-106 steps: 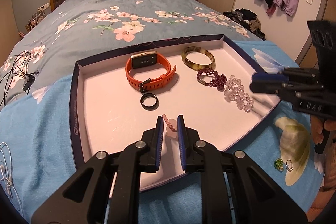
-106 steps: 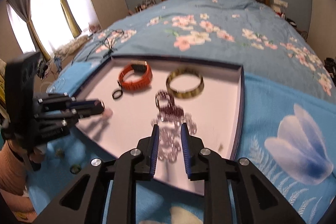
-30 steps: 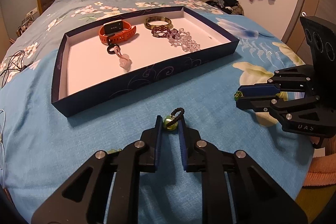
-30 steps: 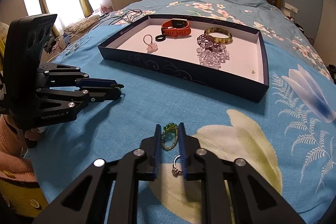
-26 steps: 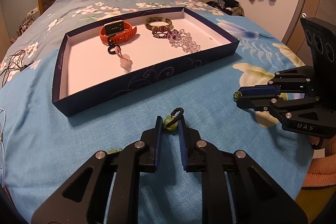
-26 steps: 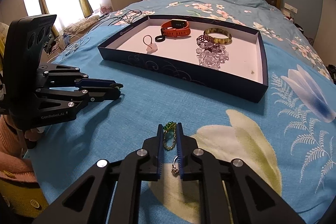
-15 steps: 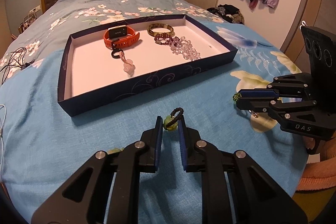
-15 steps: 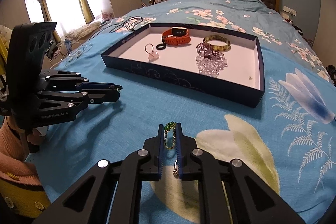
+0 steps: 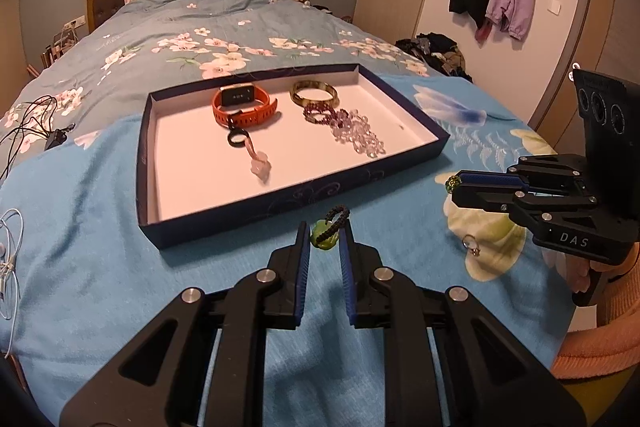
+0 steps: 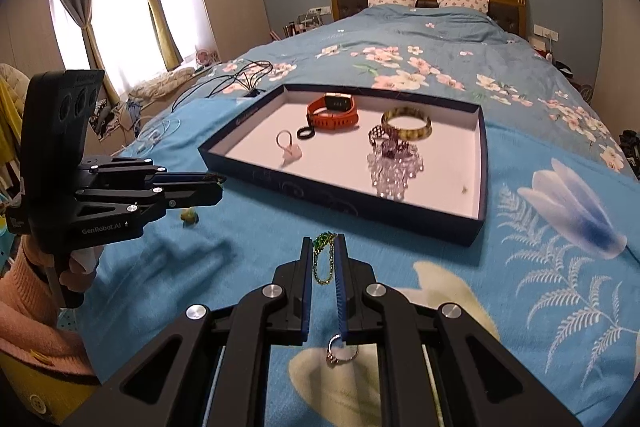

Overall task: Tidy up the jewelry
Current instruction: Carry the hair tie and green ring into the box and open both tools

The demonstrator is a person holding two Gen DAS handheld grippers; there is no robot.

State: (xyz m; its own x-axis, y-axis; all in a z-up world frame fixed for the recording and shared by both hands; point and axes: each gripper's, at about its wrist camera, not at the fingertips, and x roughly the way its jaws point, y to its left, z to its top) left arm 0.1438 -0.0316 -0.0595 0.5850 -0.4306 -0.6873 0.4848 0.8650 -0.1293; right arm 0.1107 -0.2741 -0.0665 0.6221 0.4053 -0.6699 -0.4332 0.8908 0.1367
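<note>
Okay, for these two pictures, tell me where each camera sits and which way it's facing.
Left wrist: on the left hand-held gripper, looking down its fingers at the tray and headboard; the right hand-held gripper shows at right.
Right wrist: on the right hand-held gripper, facing the tray and headboard; the left hand-held gripper and a pink sleeve show at left.
Shared: tray, orange watch, bed.

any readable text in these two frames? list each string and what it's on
"DAS" on the side of the right gripper.
"GenRobot.AI" on the side of the left gripper.
Small print on the left inner wall of the tray: too small to read.
Smartwatch screen: shows marks, too blurred to read.
Faint embossed text along the top of the left gripper's upright housing: not legible.
</note>
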